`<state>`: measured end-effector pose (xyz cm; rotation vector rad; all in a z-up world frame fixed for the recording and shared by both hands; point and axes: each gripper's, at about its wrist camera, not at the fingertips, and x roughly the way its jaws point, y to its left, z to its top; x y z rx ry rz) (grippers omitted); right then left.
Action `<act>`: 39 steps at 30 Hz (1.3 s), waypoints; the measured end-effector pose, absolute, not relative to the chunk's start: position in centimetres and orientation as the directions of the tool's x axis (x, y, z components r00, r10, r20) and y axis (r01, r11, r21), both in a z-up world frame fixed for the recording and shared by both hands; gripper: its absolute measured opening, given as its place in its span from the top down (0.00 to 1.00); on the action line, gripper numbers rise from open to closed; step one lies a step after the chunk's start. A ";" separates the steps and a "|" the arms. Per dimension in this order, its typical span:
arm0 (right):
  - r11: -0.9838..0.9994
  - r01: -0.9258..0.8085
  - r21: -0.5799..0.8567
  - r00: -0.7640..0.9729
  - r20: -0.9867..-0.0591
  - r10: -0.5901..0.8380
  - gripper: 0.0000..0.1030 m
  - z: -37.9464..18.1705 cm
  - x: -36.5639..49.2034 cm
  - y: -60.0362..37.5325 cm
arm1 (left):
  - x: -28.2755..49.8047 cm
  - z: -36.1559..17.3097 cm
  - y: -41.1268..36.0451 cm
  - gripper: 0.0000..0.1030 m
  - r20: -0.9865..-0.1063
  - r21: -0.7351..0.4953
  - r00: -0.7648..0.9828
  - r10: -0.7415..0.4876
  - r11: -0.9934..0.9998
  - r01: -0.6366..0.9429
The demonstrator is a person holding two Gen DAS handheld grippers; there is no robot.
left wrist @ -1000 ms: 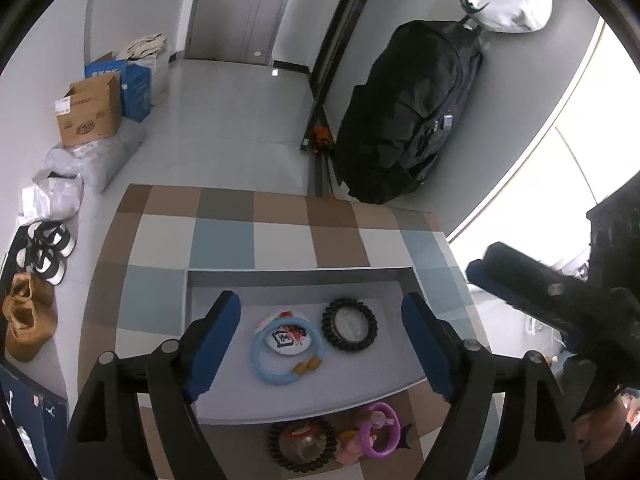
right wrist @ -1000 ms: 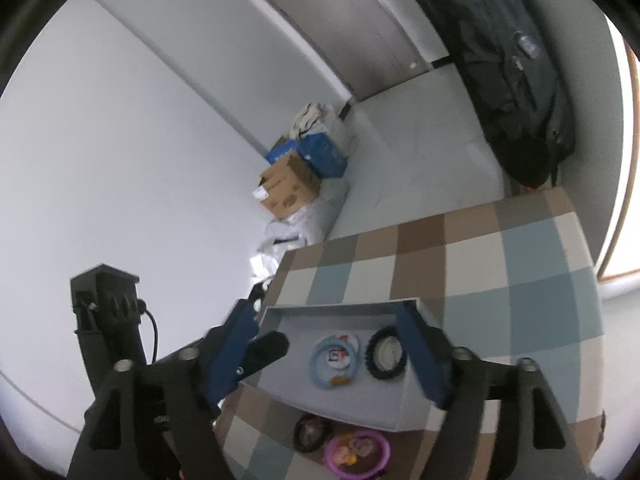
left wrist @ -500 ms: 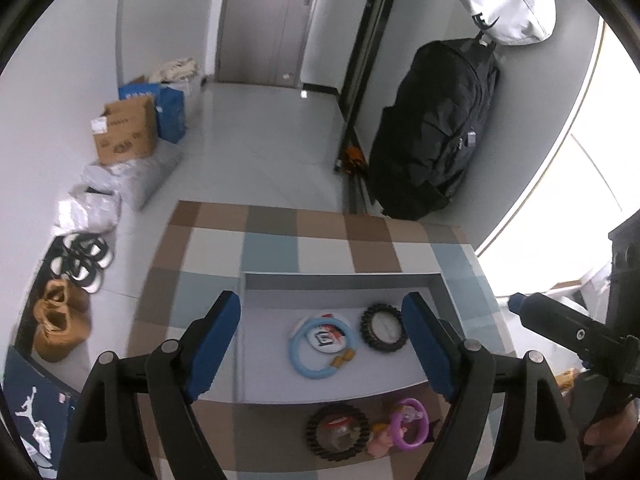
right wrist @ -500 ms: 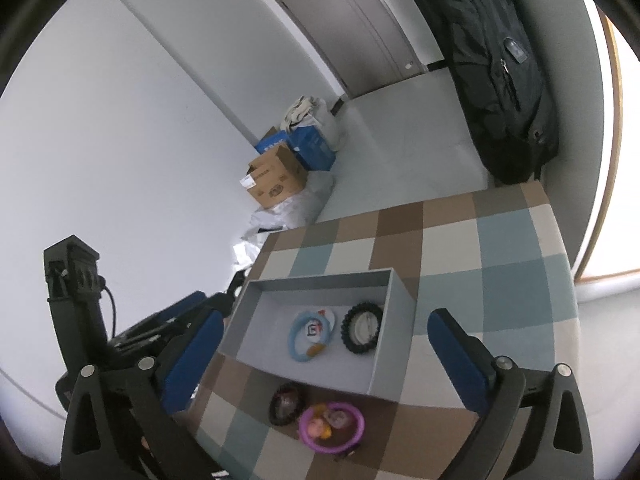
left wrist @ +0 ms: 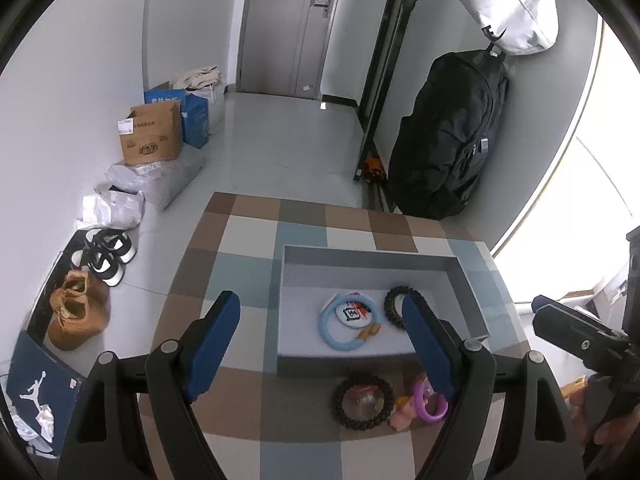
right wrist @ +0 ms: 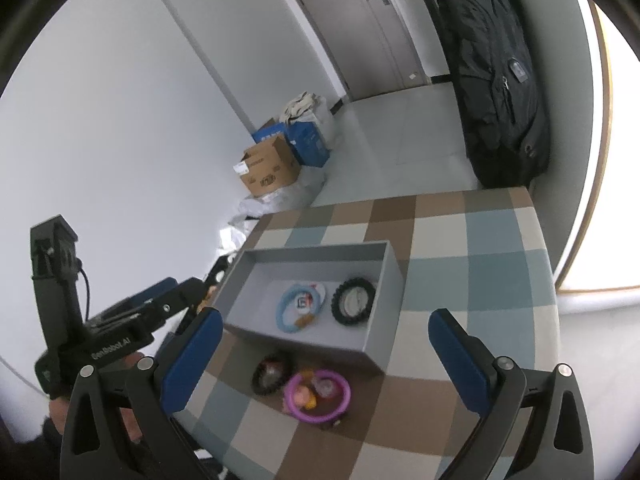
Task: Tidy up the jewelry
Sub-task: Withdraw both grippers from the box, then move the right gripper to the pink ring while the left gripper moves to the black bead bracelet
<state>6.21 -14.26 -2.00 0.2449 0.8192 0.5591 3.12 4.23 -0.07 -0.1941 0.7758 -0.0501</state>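
The right gripper (right wrist: 320, 356) has just spread its jaws wide, empty; the left gripper (left wrist: 320, 344) gapes empty too. Purple plastic bracelet (right wrist: 318, 396) lies just below, unpicked.

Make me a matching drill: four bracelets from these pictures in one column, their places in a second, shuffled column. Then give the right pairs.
Things
1. light blue bracelet
2. black toothed bracelet
3. dark beaded bracelet
4. purple bracelet

Places
A. on the checked cloth, in front of the tray's left half
B. in the grey tray, right side
C. in the grey tray, left of the other ring
D. on the checked cloth, right of the other loose ring

Pairs: 1-C, 2-B, 3-A, 4-D
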 end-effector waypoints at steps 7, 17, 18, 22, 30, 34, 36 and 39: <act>0.847 -0.358 0.392 0.531 -0.661 0.530 0.00 -3.0 5.3 -14.1 | 1.4 -0.4 4.4 0.16 -0.696 -0.197 0.709 -0.110 0.980 -0.041; 0.868 -0.354 0.349 0.473 -0.734 0.488 0.00 -5.6 4.4 -13.9 | 0.2 -2.2 4.6 0.16 -0.744 -0.197 0.658 -0.117 0.979 -0.048; 0.867 -0.357 0.348 0.462 -0.741 0.487 0.00 -5.9 4.3 -13.8 | 0.2 -2.3 4.6 0.16 -0.749 -0.196 0.653 -0.116 0.979 -0.051; 0.862 -0.390 0.325 0.424 -0.767 0.481 0.00 -7.0 3.8 -13.0 | 0.1 -2.5 5.1 0.16 -0.754 -0.204 0.647 -0.110 0.976 -0.071; 0.857 -0.406 0.317 0.338 -0.819 0.464 0.01 -9.0 4.0 -11.8 | 0.5 -4.2 5.8 0.16 -0.799 -0.183 0.596 -0.084 0.977 -0.108; 0.848 -0.428 0.313 0.330 -0.819 0.469 0.04 -9.1 4.1 -11.0 | 0.6 -4.5 6.1 0.16 -0.815 -0.214 0.570 -0.110 0.970 -0.119; 0.848 -0.442 0.293 0.326 -0.828 0.456 0.12 -9.4 4.1 -10.4 | 0.6 -4.4 6.4 0.16 -0.816 -0.251 0.562 -0.134 0.958 -0.136; 0.847 -0.454 0.278 0.315 -0.838 0.445 0.21 -9.8 4.4 -9.6 | 0.5 -4.2 6.6 0.16 -0.815 -0.217 0.573 -0.086 0.963 -0.163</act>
